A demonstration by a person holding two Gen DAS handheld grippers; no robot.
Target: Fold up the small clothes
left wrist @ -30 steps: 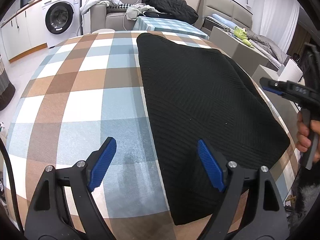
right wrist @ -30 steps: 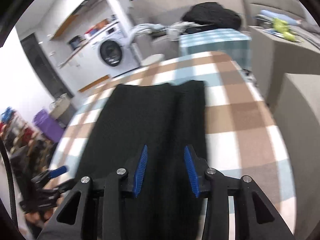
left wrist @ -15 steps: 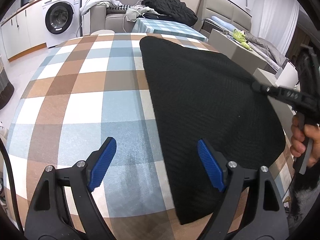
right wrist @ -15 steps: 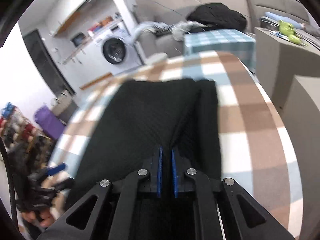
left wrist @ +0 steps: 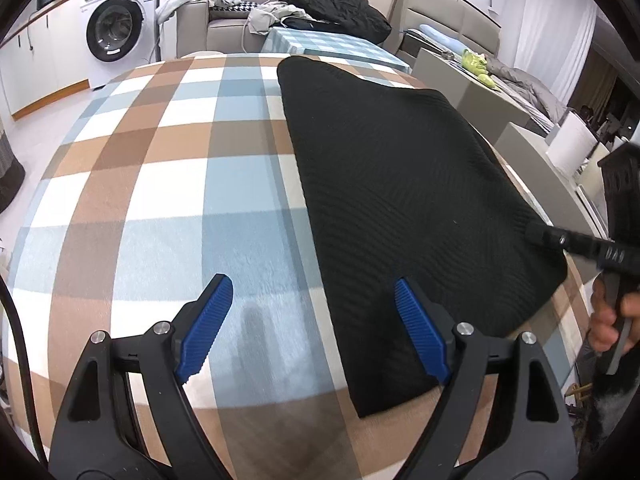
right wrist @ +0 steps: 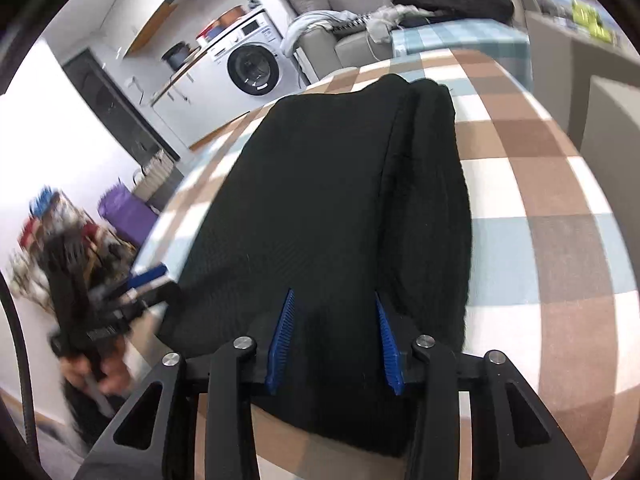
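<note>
Item: black knit garment [left wrist: 400, 184], ribbed weave, lying flat on the checked counter [left wrist: 168, 184], toward its right side and near edge.
Condition: already folded lengthwise; the right wrist view shows a narrow panel turned in along the right side [right wrist: 432, 184], giving a long rectangle.
Left gripper [left wrist: 316, 332]: fingers wide apart, holding nothing; it hovers over the near edge of the counter, the right finger [left wrist: 420, 332] above the garment's near left corner, the left finger above bare cloth cover.
Right gripper [right wrist: 332, 340]: fingers partly apart, straddling the near hem of the garment; no cloth is visibly pinched between them. In the left wrist view its tip [left wrist: 548, 236] meets the garment's right edge.
Done: side fold or folds appear complete; garment lies smooth.
Left: judged to be the crosswise fold, near hem carried to the far end, then perhaps one more halving.
Background: washing machine [left wrist: 116, 32], sofa with heaped clothes [left wrist: 336, 0], well apart from the counter.
</note>
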